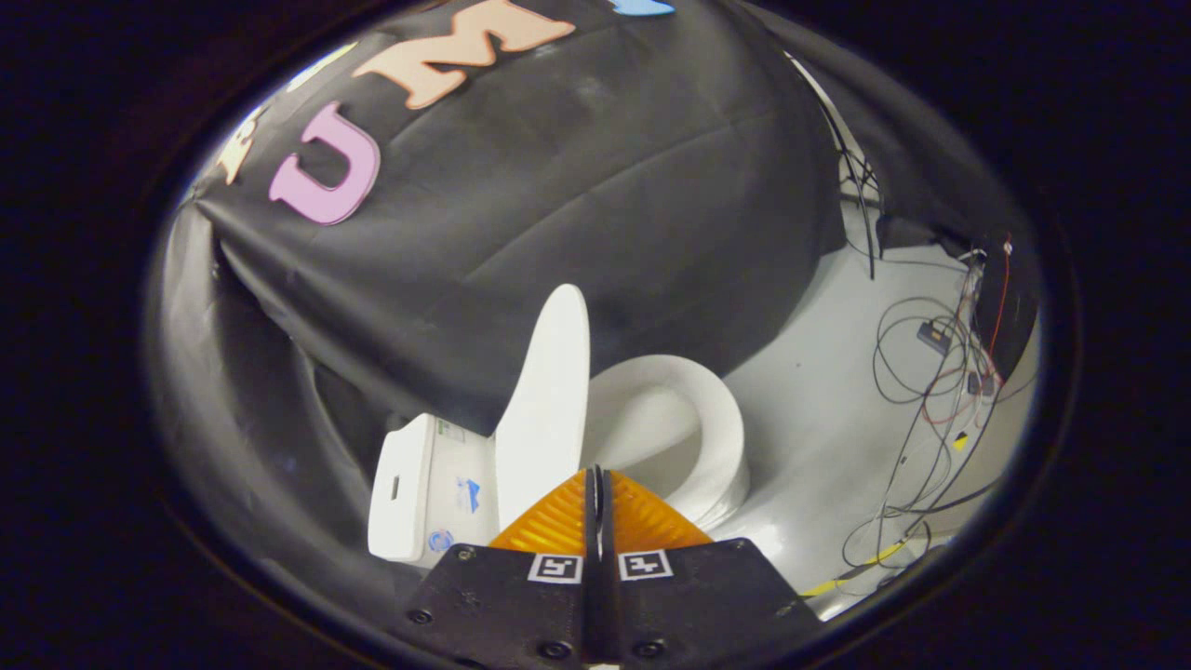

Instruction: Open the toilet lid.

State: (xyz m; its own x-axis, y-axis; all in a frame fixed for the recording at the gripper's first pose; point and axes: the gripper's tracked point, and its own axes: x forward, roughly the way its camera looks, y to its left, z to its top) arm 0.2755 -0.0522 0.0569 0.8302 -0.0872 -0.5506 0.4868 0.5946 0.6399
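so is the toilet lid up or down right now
Up: the toilet lid stands raised, leaving the seat ring and bowl uncovered. The gripper fingers are closed together, holding nothing.

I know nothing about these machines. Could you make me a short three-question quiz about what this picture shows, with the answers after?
1. True or false: the toilet lid is raised, standing up off the seat.
2. The fingers of the tool are: A) spread wide, B) closed together with nothing between them, C) clamped on the lid.
3. Fill in: loose ____ lie on the floor on the far side of the toilet from the tank.

Key: 1 true. 2 B; the fingers meet just ahead of the lid's lower edge. 3 cables.
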